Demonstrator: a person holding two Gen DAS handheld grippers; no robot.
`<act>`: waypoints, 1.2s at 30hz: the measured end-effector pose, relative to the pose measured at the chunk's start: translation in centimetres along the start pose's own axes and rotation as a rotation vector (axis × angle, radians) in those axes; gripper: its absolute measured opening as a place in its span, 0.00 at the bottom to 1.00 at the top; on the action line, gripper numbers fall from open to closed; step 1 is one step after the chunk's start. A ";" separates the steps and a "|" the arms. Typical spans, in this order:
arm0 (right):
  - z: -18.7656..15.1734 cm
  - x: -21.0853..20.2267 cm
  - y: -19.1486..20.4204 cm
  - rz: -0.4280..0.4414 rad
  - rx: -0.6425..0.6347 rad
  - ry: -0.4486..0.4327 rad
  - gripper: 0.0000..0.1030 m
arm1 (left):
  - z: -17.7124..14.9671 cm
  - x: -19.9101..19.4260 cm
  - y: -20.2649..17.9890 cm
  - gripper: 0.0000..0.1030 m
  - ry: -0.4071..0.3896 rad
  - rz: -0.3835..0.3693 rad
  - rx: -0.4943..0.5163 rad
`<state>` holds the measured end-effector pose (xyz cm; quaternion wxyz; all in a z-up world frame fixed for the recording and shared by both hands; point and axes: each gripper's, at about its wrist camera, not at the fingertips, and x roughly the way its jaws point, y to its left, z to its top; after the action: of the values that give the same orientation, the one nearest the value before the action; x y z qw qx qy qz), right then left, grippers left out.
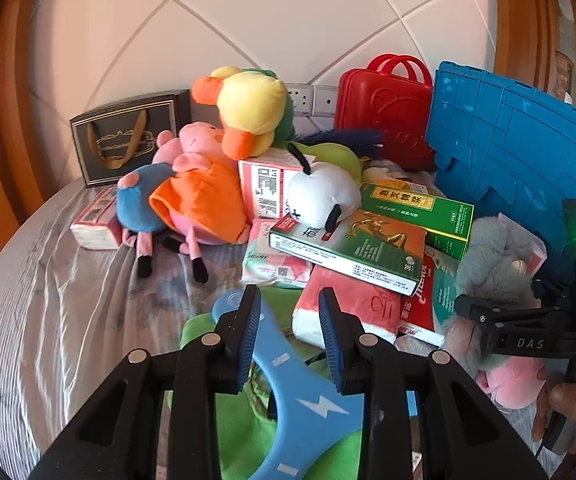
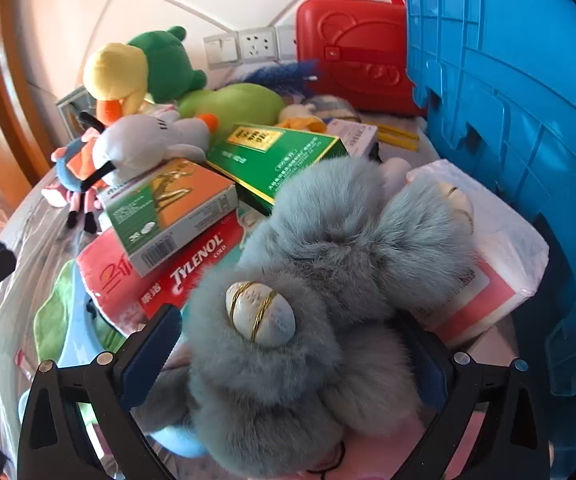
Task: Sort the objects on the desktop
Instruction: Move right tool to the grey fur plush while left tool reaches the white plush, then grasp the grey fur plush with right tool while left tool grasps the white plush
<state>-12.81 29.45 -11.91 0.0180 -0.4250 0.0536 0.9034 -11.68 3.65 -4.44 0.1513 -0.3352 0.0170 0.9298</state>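
Right gripper (image 2: 288,364) is seen with its jaws set wide on either side of a grey furry plush toy (image 2: 327,264); the left pad stands just clear of the fur, while the right pad is hidden behind it, so a firm grip cannot be confirmed. The toy lies directly between and ahead of the fingers, resting against a white-and-pink tissue pack (image 2: 487,264) and beside a blue plastic crate (image 2: 507,100). Left gripper (image 1: 289,336) is shown with its jaws partly apart and nothing pressed between the blue pads; it is held over a blue foam piece with a lightning mark (image 1: 307,408) lying on green cloth (image 1: 244,432). Ahead of it a red tissue pack (image 1: 347,312) and stacked medicine boxes (image 1: 351,248) are seen. Further back, a yellow duck plush (image 1: 252,108), a pink pig plush (image 1: 200,184), a black gift bag (image 1: 124,136) and a red case (image 1: 383,112) are arranged on a grey striped sheet (image 1: 48,300). White tiled wall (image 1: 248,20) with sockets is visible behind.
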 end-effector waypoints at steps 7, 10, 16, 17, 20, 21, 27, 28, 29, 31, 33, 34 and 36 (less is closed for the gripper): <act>-0.3 0.5 0.1 0.021 0.083 0.045 0.40 | 3.3 3.6 -1.3 0.29 -0.001 -0.069 0.066; -0.5 0.1 0.5 0.000 0.074 0.039 0.38 | 4.6 5.2 -1.6 0.35 -0.010 -0.078 0.083; -0.9 -0.1 0.9 -0.036 0.085 0.023 0.38 | 6.6 8.0 -1.9 0.39 0.004 -0.093 0.117; -1.0 -0.1 0.9 -0.038 0.090 0.022 0.38 | 6.8 8.4 -1.9 0.39 0.006 -0.090 0.123; -1.0 -0.2 1.0 -0.044 0.096 0.020 0.38 | 7.3 9.4 -2.1 0.42 0.013 -0.096 0.147; -1.1 -0.3 1.0 -0.044 0.098 0.019 0.38 | 7.5 9.6 -2.2 0.43 0.012 -0.098 0.152; -1.1 -0.4 1.0 -0.048 0.106 0.014 0.38 | 7.4 9.6 -2.1 0.46 0.009 -0.135 0.154; -1.0 -0.3 1.0 -0.049 0.105 0.016 0.38 | 7.5 9.7 -2.2 0.47 0.011 -0.137 0.158; -1.0 -0.3 1.0 -0.051 0.103 0.015 0.38 | 7.5 9.6 -2.3 0.48 0.007 -0.141 0.160; -0.9 -0.5 1.0 -0.051 0.103 0.011 0.38 | 7.7 9.4 -2.3 0.50 0.005 -0.144 0.157; -0.9 -0.5 0.9 -0.053 0.103 0.012 0.38 | 7.9 9.9 -2.1 0.54 0.010 -0.123 0.152; -0.9 -0.5 0.9 -0.053 0.104 0.012 0.38 | 8.1 10.4 -2.1 0.55 0.019 -0.119 0.150; -0.8 -0.5 0.9 -0.054 0.106 0.008 0.38 | 8.3 11.0 -2.3 0.62 0.026 -0.114 0.162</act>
<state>-11.91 28.45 -11.93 0.0647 -0.4283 0.0900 0.8968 -24.14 9.87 -4.80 0.2305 -0.3342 0.0749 0.9108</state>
